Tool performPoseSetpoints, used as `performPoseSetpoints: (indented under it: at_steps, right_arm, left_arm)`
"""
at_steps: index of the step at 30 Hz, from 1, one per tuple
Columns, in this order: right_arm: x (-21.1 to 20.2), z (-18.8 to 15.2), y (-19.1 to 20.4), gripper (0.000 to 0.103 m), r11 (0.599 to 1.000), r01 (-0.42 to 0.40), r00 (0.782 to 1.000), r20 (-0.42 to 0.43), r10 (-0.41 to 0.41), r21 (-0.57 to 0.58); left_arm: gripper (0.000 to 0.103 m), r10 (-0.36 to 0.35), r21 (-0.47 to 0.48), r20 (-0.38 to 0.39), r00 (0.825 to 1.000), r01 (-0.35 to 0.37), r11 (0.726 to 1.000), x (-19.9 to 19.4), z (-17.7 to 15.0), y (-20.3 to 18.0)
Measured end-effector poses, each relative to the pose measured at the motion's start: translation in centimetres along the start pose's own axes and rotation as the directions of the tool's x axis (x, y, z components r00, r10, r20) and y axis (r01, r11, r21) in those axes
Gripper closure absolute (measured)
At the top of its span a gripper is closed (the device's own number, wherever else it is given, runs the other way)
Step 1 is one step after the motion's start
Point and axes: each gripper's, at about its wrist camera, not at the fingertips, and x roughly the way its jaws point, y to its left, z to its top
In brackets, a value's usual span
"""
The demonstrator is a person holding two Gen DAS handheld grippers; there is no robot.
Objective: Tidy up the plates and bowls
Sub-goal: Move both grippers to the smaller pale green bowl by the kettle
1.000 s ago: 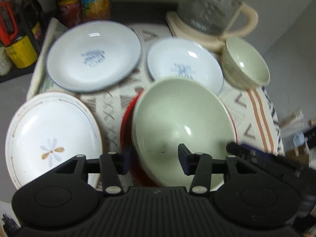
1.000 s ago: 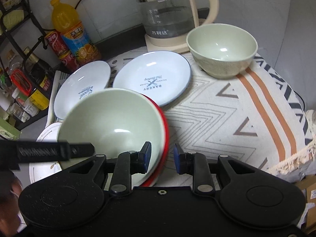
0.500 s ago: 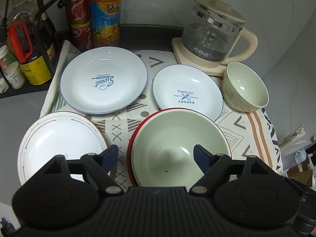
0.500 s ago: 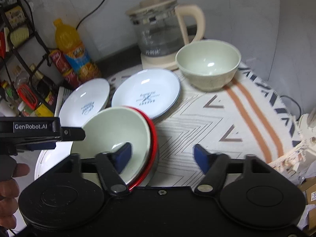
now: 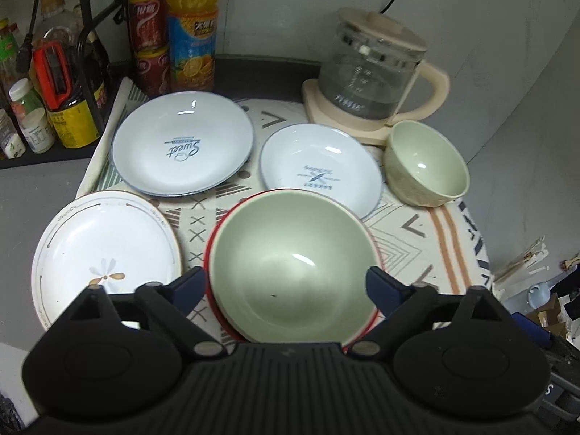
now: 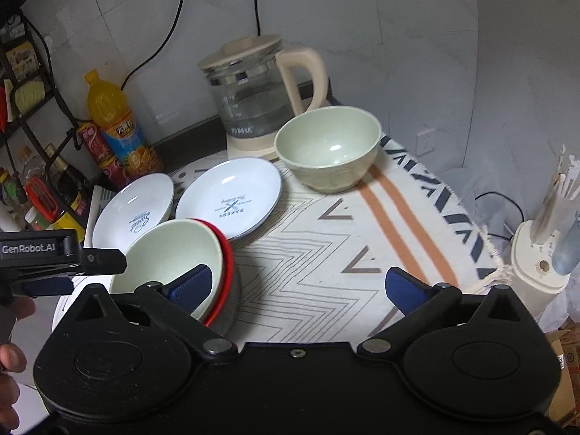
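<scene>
A large pale green bowl point(image 5: 293, 264) sits nested in a red dish point(image 5: 214, 232) on the patterned cloth. My left gripper point(image 5: 284, 282) hangs above its near side with its jaws opening; the pads stand clear of the rim on both sides. My right gripper point(image 6: 297, 281) is to the right of the same stack point(image 6: 174, 253), jaws opening over bare cloth. A small green bowl point(image 5: 427, 166) stands at the back right. Beside it lie a white "Bakery" plate point(image 5: 319, 170) and a white "Sweet" plate point(image 5: 181, 148). A flower-print plate point(image 5: 105, 250) lies front left.
A glass kettle point(image 5: 373, 76) on a cream base stands behind the small bowl. Bottles and cans point(image 5: 192, 36) and a black rack line the back left. The cloth's fringed edge point(image 6: 489, 250) drops off at the right, near a white appliance point(image 6: 540, 264). A hand point(image 6: 11, 362) holds the left gripper.
Both grippers let go of the green bowl's rim, opened wide and drew back and up. The bowl, tilted a second ago, now rests level in the red dish.
</scene>
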Motion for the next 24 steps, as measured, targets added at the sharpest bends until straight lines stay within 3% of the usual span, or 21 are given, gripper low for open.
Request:
performPoseSetpoints:
  at_steps: [3,15,24]
  right_arm:
    - [-0.5,-0.1,-1.0,0.0,0.999,-0.009,1.0,0.012,0.008,0.043]
    - [-0.9,0.4,-2.7,0.0,0.995,-0.04,0.999,0.038,0.036,0.093]
    - [0.5,2.1,-3.9,0.0,0.996,0.027,0.997,0.073,-0.034,0.089]
  left_arm:
    - [0.0,0.003,0.015,0.009,1.0,-0.003,1.0,-0.7,-0.5,-0.9]
    - [0.0,-0.042,0.017,0.044,0.998,0.041,0.999,-1.6,-0.5,-2.5]
    - [0.0,-0.063,0.086,0.041,0.997,0.059,0.995,0.2,1.2,-4.7]
